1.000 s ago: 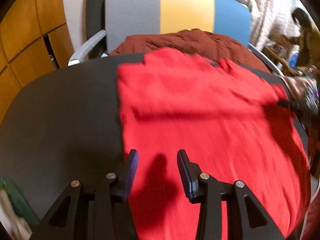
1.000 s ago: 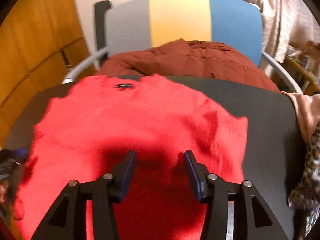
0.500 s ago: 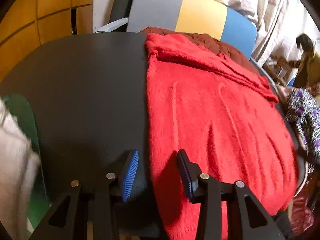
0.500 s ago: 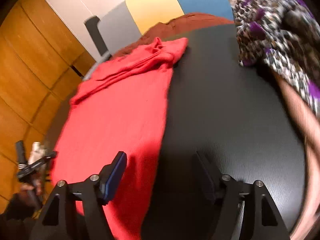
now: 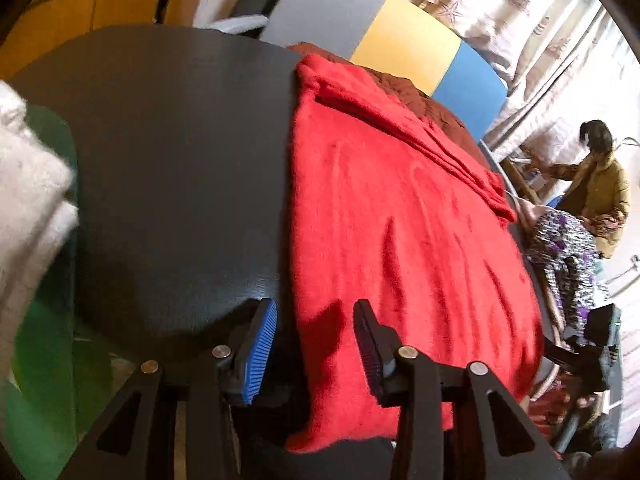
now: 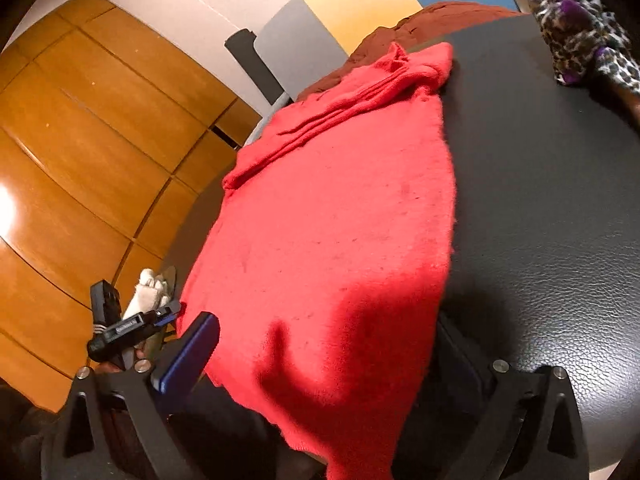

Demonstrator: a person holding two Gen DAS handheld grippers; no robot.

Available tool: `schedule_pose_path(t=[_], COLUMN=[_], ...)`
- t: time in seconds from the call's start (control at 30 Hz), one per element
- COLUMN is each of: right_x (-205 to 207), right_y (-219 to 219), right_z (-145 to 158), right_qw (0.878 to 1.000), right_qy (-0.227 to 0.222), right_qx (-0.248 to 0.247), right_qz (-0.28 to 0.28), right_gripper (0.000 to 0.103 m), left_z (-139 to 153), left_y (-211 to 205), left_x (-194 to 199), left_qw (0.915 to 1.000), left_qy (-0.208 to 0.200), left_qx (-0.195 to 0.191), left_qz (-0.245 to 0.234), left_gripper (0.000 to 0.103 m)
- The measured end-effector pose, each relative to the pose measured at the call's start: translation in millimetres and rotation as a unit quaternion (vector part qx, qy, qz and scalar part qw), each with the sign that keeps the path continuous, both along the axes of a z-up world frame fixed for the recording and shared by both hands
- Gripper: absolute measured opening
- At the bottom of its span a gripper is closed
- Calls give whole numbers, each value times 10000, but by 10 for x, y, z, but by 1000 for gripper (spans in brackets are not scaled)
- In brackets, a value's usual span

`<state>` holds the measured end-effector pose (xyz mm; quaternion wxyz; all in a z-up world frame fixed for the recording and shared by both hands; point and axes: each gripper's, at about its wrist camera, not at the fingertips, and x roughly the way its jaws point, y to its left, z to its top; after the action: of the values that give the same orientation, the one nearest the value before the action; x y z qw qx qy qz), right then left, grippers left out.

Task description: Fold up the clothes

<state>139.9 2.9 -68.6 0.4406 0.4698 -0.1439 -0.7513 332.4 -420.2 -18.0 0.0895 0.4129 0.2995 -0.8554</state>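
Red sweater (image 5: 400, 240) runs lengthwise, near to far, on the table (image 5: 180, 160); both open, empty grippers, left gripper (image 5: 316, 344) and right gripper (image 6: 324, 360), straddle its near hem corners.

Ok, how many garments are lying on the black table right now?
2: red sweater spread over the middle, leopard-print garment at the right edge. Others may be hidden.

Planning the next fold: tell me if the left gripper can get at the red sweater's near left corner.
Probably yes. The left gripper is open, and the red sweater already lies between its fingers at the black table edge, nothing blocking.
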Motion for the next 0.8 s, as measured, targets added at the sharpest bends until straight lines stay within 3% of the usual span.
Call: schedule_pose_path(t=[0.1, 0.2, 0.27, 0.3, 0.33, 0.5, 0.6, 0.67, 0.7, 0.73, 0.8], right_x=[60, 120, 141, 145, 147, 155, 159, 180, 208, 221, 217], right_y=[-47, -100, -116, -122, -127, -160, -172, -183, -196, -206, -188], right_z=[22, 28, 22, 17, 2, -16, -5, 11, 29, 37, 69], right_qw=[9996, 9984, 9976, 9973, 9968, 9940, 9931, 9914, 9885, 9864, 9878], right_qy=[39, 262, 363, 396, 448, 677, 689, 753, 856, 904, 767], right_qx=[105, 363, 541, 604, 653, 845, 925, 1041, 1218, 1341, 1319], right_qz=[241, 332, 219, 155, 114, 153, 207, 259, 268, 283, 324], right_gripper=[101, 91, 73, 55, 43, 42, 42, 40, 32, 14, 11], left_z=[-23, -30, -35, -46, -58, -13, 8, 15, 18, 22, 86], left_y=[103, 145, 138, 140, 145, 362, 431, 423, 419, 415, 336], left_x=[-11, 25, 92, 101, 103, -39, -92, -93, -94, -95, -63], left_qw=[9999, 9997, 9998, 9998, 9998, 9976, 9962, 9960, 9959, 9957, 9980], left_qy=[-38, -115, -161, -177, -193, -312, -331, -367, -386, -404, -252], left_qx=[-104, -152, -38, -33, -42, -562, -702, -716, -723, -730, -445], left_qz=[-126, -152, -103, -94, -89, -245, -387, -392, -394, -396, -367], left_gripper=[39, 40, 40, 40, 40, 39, 20, 16, 13, 11, 8])
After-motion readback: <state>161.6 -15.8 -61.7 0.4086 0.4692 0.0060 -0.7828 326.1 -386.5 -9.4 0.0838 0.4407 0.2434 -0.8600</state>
